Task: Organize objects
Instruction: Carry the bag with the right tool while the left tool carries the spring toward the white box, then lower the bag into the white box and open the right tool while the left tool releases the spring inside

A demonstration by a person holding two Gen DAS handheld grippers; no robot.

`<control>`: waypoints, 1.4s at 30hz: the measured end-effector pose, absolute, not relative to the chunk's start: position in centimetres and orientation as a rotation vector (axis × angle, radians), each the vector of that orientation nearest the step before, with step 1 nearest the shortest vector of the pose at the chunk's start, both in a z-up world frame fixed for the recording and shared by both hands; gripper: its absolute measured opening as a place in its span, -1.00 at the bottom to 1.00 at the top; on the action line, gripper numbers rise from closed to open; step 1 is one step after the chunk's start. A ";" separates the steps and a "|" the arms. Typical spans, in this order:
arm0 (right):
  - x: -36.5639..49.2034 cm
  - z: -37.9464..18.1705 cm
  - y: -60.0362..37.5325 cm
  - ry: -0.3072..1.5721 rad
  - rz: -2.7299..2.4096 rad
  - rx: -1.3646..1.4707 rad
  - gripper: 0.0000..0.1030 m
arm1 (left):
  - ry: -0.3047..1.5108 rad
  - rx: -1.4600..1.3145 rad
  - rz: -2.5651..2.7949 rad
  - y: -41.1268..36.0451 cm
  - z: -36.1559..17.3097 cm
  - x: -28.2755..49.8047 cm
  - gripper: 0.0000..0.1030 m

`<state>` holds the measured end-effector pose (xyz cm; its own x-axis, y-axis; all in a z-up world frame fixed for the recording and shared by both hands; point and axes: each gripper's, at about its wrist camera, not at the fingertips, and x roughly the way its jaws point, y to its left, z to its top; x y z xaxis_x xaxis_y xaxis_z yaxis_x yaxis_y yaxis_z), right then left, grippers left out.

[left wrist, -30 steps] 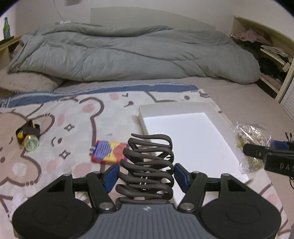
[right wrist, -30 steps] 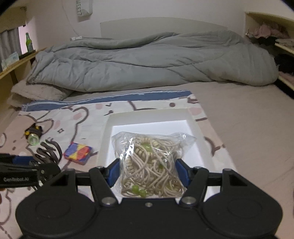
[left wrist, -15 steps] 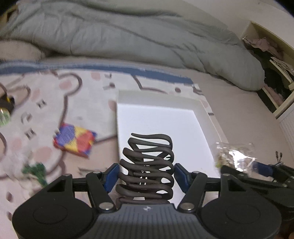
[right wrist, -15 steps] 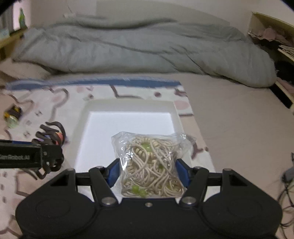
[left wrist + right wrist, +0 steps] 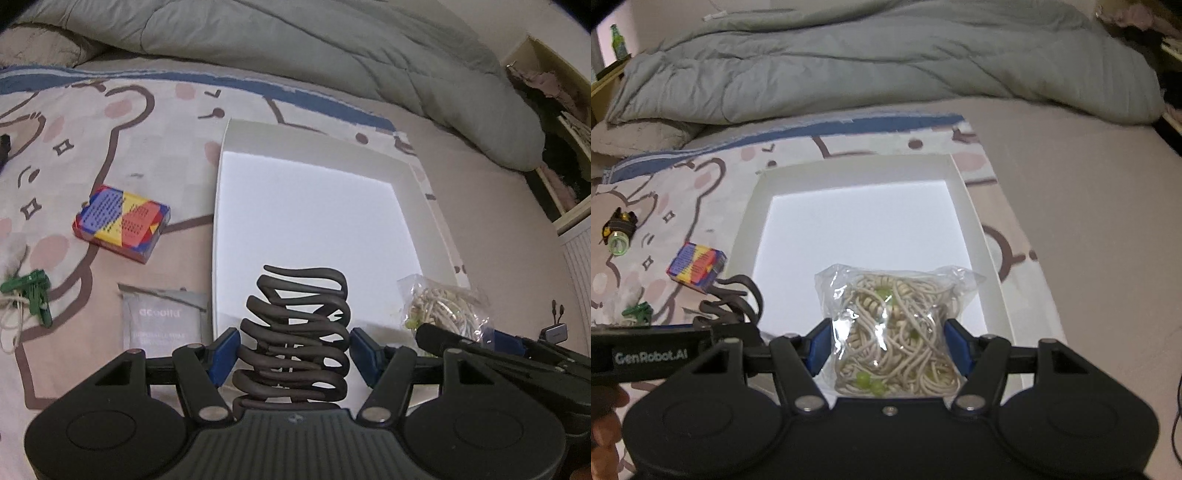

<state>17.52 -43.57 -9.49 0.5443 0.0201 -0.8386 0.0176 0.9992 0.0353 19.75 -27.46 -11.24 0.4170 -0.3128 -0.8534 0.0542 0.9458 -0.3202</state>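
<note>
My left gripper (image 5: 295,350) is shut on a dark coiled hair clip (image 5: 299,332) and holds it over the near edge of the white tray (image 5: 424,184). My right gripper (image 5: 888,347) is shut on a clear bag of beige cord with green beads (image 5: 894,325), held above the near end of the same tray (image 5: 975,221). The bag also shows in the left wrist view (image 5: 443,306), and the clip in the right wrist view (image 5: 735,299). The tray's floor is bare.
On the bear-print blanket left of the tray lie a colourful box (image 5: 120,223), a grey sachet (image 5: 162,321), a green clip with string (image 5: 33,295) and a small yellow-black lamp (image 5: 618,232). A grey duvet (image 5: 886,62) lies behind; shelves (image 5: 561,147) stand right.
Both grippers have moved forward and tilted down over the tray's near end, each still holding its object. The grey sachet and green clip have come into view.
</note>
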 end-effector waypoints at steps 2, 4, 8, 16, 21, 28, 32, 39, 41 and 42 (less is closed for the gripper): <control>17.6 -10.4 -43.7 1.019 -0.007 0.032 0.26 | 1.125 -0.256 -0.225 -27.7 -11.6 19.6 0.27; 17.6 -11.0 -43.7 1.036 -0.005 0.017 0.26 | 1.122 -0.252 -0.210 -27.8 -11.7 19.5 0.27; 17.6 -11.9 -43.7 1.056 0.010 0.004 0.26 | 1.121 -0.247 -0.173 -27.8 -12.1 19.4 0.27; 17.9 -12.8 -44.0 1.083 0.010 0.001 0.26 | 1.107 -0.214 -0.158 -27.8 -11.7 19.1 0.60; 18.0 -13.0 -44.5 1.086 0.013 0.029 0.27 | 1.096 -0.171 -0.193 -28.1 -11.1 18.7 0.60; 18.1 -13.3 -44.8 1.083 0.016 0.078 0.27 | 1.061 -0.078 -0.206 -27.8 -10.3 18.1 0.67; 18.5 -13.9 -44.0 1.092 -0.017 0.036 0.27 | 1.036 -0.035 -0.204 -27.1 -9.8 18.0 0.68; 18.9 -14.9 -41.6 1.112 -0.003 -0.015 0.27 | 1.032 -0.036 -0.172 -25.1 -9.8 18.7 0.68; 19.0 -14.9 -40.8 1.101 -0.007 -0.027 0.27 | 1.034 -0.039 -0.160 -24.5 -9.9 18.9 0.68; 19.1 -14.8 -40.4 1.090 -0.009 -0.034 0.27 | 1.034 -0.040 -0.155 -24.3 -9.9 19.0 0.68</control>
